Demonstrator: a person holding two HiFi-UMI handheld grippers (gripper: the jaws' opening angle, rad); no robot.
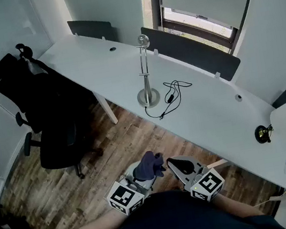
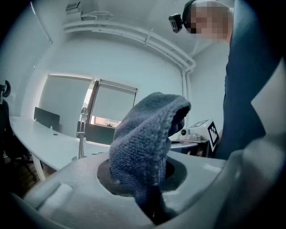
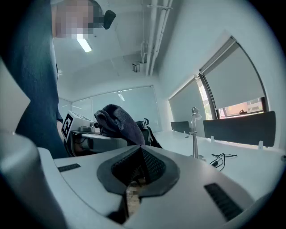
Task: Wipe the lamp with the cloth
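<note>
- Left gripper (image 1: 142, 175): jaws clamped on the dark blue cloth (image 2: 145, 143); a bunched fold stands out past the jaw tips.
- Right gripper (image 1: 174, 164): jaws together, nothing between them; it sits just beside the left gripper, with the cloth off its left jaw.
- Lamp (image 1: 146, 78): upright on the white desk (image 1: 212, 105), well ahead of both pairs of jaws, touching neither.
- Black cable (image 1: 171, 95) lies loose just beside the lamp base.
</note>
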